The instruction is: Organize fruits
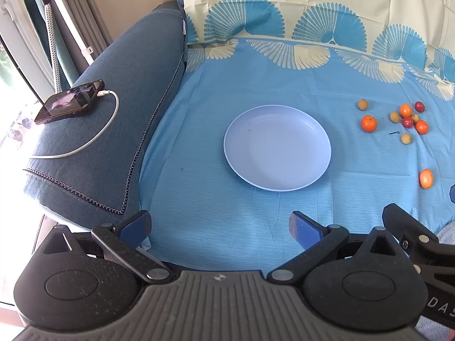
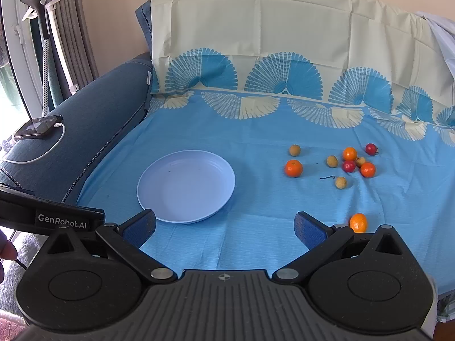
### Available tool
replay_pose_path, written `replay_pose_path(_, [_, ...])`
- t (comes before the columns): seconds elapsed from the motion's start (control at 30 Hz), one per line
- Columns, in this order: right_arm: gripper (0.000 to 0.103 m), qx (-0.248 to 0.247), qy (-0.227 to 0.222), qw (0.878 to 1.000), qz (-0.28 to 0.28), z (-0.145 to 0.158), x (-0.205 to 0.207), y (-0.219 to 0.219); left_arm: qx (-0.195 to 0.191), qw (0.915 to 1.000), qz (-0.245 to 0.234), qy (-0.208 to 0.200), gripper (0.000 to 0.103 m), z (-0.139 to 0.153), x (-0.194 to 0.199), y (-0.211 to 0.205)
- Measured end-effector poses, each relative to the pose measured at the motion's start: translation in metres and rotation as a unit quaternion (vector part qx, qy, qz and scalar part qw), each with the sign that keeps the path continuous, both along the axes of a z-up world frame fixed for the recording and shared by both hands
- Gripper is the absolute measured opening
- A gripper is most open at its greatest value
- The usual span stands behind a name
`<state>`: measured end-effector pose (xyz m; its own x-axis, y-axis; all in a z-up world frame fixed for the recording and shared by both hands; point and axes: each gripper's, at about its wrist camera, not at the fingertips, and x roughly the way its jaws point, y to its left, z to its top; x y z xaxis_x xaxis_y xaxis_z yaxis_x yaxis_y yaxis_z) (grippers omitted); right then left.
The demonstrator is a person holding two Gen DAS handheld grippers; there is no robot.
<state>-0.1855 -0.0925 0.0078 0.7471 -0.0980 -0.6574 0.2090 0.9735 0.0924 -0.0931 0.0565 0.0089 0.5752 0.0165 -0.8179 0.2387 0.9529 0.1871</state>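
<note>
An empty pale blue plate [image 1: 277, 147] [image 2: 186, 186] sits on the blue cloth. To its right lie several small fruits: oranges [image 1: 368, 123] [image 2: 293, 168], tan longans [image 1: 363, 104] [image 2: 295, 150] and red plums [image 1: 419, 106] [image 2: 371, 149]. One orange [image 1: 425, 178] [image 2: 358, 222] lies apart, nearer me. My left gripper [image 1: 220, 228] is open and empty, in front of the plate. My right gripper [image 2: 224, 228] is open and empty, between the plate and the near orange, close to its right finger.
The blue patterned cloth [image 2: 256, 130] covers a sofa seat and backrest. A blue armrest [image 1: 113, 119] on the left carries a phone [image 1: 69, 101] on a white charging cable. A garment steamer stand [image 2: 48, 42] stands by the window at far left.
</note>
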Motion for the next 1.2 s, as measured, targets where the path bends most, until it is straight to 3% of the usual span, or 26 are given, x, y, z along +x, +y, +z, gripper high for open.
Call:
replay_pose_path(0.4, [0.103, 0.006, 0.000, 1.000, -0.003, -0.005, 0.001, -0.008, 0.000, 1.0000, -0.001, 0.004, 0.103, 0.001, 0.001, -0.002])
replay_pose_path(0.57, [0.103, 0.011, 0.001, 0.997, -0.071, -0.022, -0.001, -0.053, 0.000, 0.9998, -0.018, 0.008, 0.103, -0.001, 0.008, -0.023])
replay_pose_path(0.8, [0.103, 0.021, 0.036, 0.978, -0.206, -0.078, 0.000, -0.150, -0.016, 0.9974, -0.066, 0.025, 0.103, -0.015, 0.034, -0.093])
replay_pose_path(0.93, [0.102, 0.071, 0.089, 0.958, -0.263, -0.120, 0.021, -0.193, -0.023, 0.9937, -0.098, 0.050, 0.103, -0.037, 0.062, -0.148])
replay_pose_path(1.03, [0.102, 0.041, 0.104, 0.952, -0.284, -0.144, 0.038, -0.209, -0.028, 0.9903, -0.119, 0.065, 0.103, -0.057, 0.086, -0.192])
replay_pose_path(1.1, [0.096, 0.001, 0.105, 0.952, -0.287, -0.156, 0.045, -0.212, -0.023, 0.9887, -0.132, 0.067, 0.103, -0.073, 0.103, -0.221])
replay_pose_path(1.13, [0.088, -0.004, 0.105, 0.952, -0.286, -0.160, 0.046, -0.215, -0.020, 0.9875, -0.140, 0.069, 0.103, -0.082, 0.111, -0.235])
replay_pose_path(1.2, [0.080, 0.018, 0.086, 0.958, -0.272, -0.163, 0.047, -0.217, -0.011, 0.9855, -0.152, 0.075, 0.103, -0.100, 0.126, -0.261])
